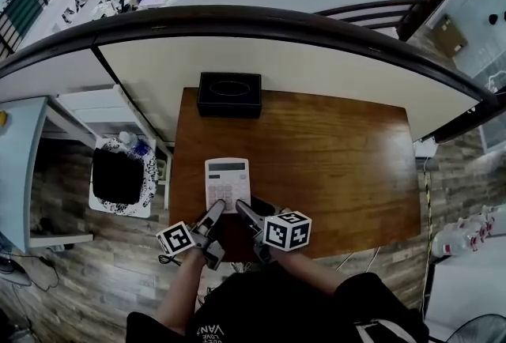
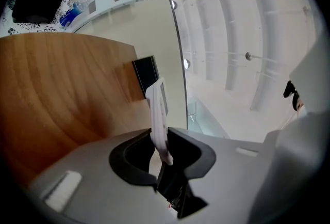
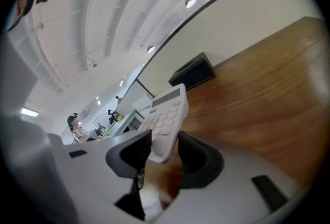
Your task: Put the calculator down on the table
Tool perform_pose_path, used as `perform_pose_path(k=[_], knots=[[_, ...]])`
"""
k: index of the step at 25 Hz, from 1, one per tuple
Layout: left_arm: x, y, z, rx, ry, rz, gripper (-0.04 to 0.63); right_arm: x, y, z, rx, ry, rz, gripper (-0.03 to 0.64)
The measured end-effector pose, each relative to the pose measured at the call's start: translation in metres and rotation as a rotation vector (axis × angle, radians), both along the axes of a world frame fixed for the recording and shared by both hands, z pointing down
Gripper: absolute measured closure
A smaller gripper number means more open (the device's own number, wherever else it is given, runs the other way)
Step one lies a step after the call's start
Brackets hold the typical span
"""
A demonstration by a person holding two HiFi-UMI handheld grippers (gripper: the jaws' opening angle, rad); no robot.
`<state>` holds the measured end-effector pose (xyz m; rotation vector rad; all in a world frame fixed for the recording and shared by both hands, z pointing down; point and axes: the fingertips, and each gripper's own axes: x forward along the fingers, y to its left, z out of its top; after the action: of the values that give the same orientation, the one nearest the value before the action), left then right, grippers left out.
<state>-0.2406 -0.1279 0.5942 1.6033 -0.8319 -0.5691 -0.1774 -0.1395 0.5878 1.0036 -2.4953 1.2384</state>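
Both grippers hold a white calculator [image 1: 227, 182] by its near edge over the front left part of the brown wooden table [image 1: 340, 167]. My left gripper [image 1: 214, 212] is shut on the near left edge. In the left gripper view the calculator [image 2: 157, 107] shows edge-on, pinched between the dark pads [image 2: 135, 158]. My right gripper [image 1: 242, 210] grips the near right corner. In the right gripper view the calculator [image 3: 167, 114] lies keys-up, its corner between the two pads [image 3: 198, 158]. Whether its underside touches the wood I cannot tell.
A black box [image 1: 229, 94] stands at the table's far left edge, against the curved cream partition [image 1: 316, 73]. Left of the table a black chair [image 1: 117, 175] sits on a patterned mat. Bottles [image 1: 466, 235] lie on the floor at the right.
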Motion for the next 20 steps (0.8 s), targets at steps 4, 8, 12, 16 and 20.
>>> perform_pose_path(k=[4, 8, 12, 16, 20], knots=[[-0.002, -0.024, 0.009, -0.029, 0.008, -0.004, 0.528, -0.004, -0.025, 0.01, -0.007, 0.001, -0.002, 0.456], [-0.006, -0.046, 0.018, -0.026, -0.016, 0.003, 0.526, -0.007, -0.046, 0.02, -0.017, 0.002, -0.002, 0.456], [-0.008, -0.064, 0.027, -0.033, -0.031, 0.009, 0.525, -0.008, -0.063, 0.028, -0.026, 0.003, 0.005, 0.456], [-0.005, -0.079, 0.034, -0.049, -0.039, 0.019, 0.525, -0.005, -0.077, 0.036, -0.032, -0.003, 0.022, 0.456], [-0.003, -0.09, 0.042, -0.064, -0.044, 0.027, 0.523, -0.002, -0.087, 0.044, -0.044, -0.011, 0.043, 0.456]])
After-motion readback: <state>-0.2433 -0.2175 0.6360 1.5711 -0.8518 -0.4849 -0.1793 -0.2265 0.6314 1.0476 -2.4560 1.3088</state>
